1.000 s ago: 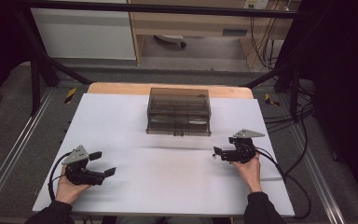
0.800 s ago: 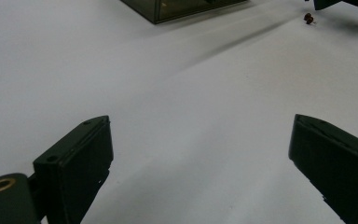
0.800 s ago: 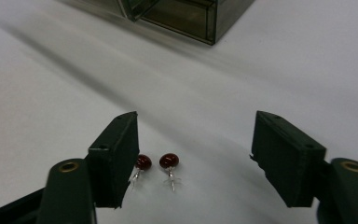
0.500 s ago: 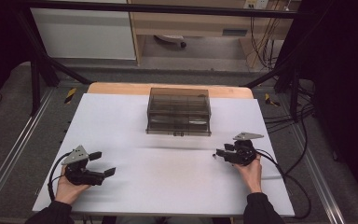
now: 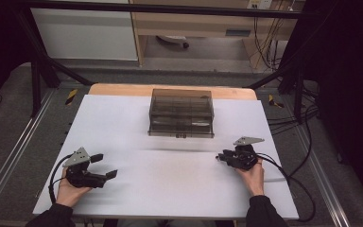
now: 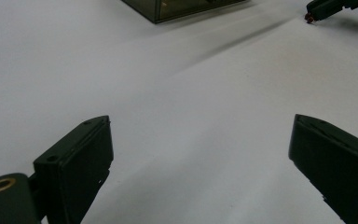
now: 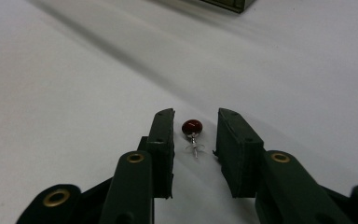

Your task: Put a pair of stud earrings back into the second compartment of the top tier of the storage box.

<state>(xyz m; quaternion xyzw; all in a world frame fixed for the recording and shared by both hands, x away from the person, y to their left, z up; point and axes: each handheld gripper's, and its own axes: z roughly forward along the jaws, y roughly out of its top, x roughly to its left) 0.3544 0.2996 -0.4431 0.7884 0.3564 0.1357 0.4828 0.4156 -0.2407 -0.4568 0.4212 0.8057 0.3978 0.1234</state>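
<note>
A small earring (image 7: 192,127), a dark red bead on a silver post, lies on the white table (image 5: 123,123). My right gripper (image 7: 196,113) rests low at the right of the table (image 5: 219,158). Its jaws have just been closing and now stand narrowly either side of the earring, with small gaps left and the pads off it. My left gripper (image 5: 105,166) sits at the front left with its jaws wide open (image 6: 200,121) over bare table. From the left gripper view, the right gripper (image 6: 310,16) shows far off with a red speck at its tip.
A smoky, see-through drawer box (image 5: 181,113) stands at the back middle of the table, a corner of it in both gripper views (image 6: 177,7) (image 7: 228,3). Cables trail from both grippers. Dark frame rails run beside the table.
The right gripper's jaws have drawn much closer together around the earring, and that hand has edged slightly toward the person. The left gripper has stayed put.
</note>
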